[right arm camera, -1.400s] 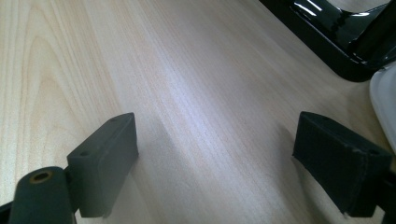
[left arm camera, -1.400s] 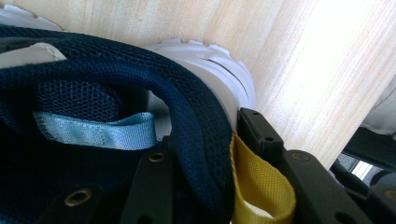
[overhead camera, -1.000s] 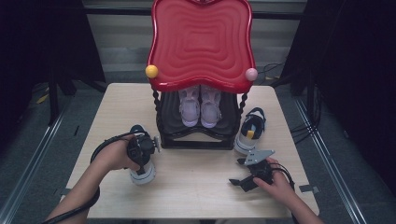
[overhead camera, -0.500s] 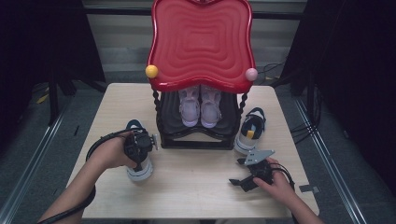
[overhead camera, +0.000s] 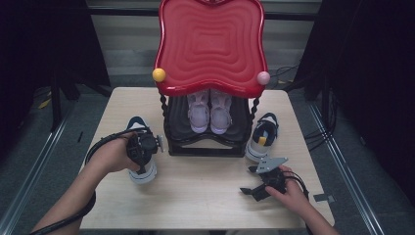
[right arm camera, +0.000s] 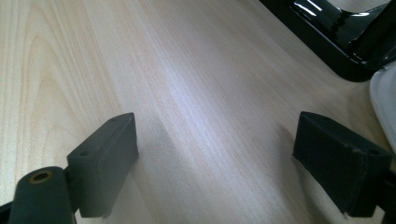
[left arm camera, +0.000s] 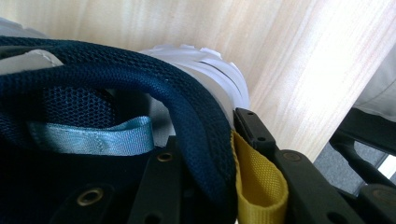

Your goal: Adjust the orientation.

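Gripping navy sneaker (overhead camera: 140, 147) by heel collar, left gripper (overhead camera: 142, 147) jaws just closing, lower left of high view; right gripper (overhead camera: 257, 188) wide apart, nothing held, lower right on table (overhead camera: 205, 196).

Looks like a lab or recording studio, not a home: a small pale wooden surface (overhead camera: 205, 196) stands alone on grey carpet (overhead camera: 44, 161), ringed by black curtains (overhead camera: 372, 58), with metal floor rails (overhead camera: 34, 161) and loose cables (overhead camera: 288, 73) behind.
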`<state>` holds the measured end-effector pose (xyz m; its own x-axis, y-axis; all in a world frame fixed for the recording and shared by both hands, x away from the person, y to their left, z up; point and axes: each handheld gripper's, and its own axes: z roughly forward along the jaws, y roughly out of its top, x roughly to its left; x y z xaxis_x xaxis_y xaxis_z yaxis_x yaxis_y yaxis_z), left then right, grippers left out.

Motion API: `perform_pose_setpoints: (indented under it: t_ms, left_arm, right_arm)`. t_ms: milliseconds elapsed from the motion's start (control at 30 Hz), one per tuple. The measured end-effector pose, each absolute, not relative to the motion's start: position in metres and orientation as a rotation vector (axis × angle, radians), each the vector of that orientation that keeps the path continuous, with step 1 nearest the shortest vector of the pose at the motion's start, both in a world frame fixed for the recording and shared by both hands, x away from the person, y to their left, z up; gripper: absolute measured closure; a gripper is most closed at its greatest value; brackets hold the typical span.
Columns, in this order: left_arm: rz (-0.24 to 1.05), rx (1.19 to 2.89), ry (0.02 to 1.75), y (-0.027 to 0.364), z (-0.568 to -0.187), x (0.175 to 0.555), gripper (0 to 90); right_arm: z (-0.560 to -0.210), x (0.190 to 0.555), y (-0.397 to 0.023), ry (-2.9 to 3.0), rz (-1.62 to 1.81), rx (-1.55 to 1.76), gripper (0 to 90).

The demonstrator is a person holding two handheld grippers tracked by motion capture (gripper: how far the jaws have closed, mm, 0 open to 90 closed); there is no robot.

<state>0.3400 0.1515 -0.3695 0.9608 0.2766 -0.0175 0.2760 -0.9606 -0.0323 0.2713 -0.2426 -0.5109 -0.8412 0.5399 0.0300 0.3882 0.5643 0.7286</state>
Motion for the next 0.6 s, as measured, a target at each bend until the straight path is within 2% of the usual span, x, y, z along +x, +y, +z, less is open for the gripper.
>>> perform_pose_setpoints:
  t_ms: [600]
  left_arm:
    - [-0.037,-3.097,-0.494,0.150,-0.321,0.345,75.8]
  right_arm:
    - [-0.511,0.271,-0.243,2.602,1.140,0.780,12.8]
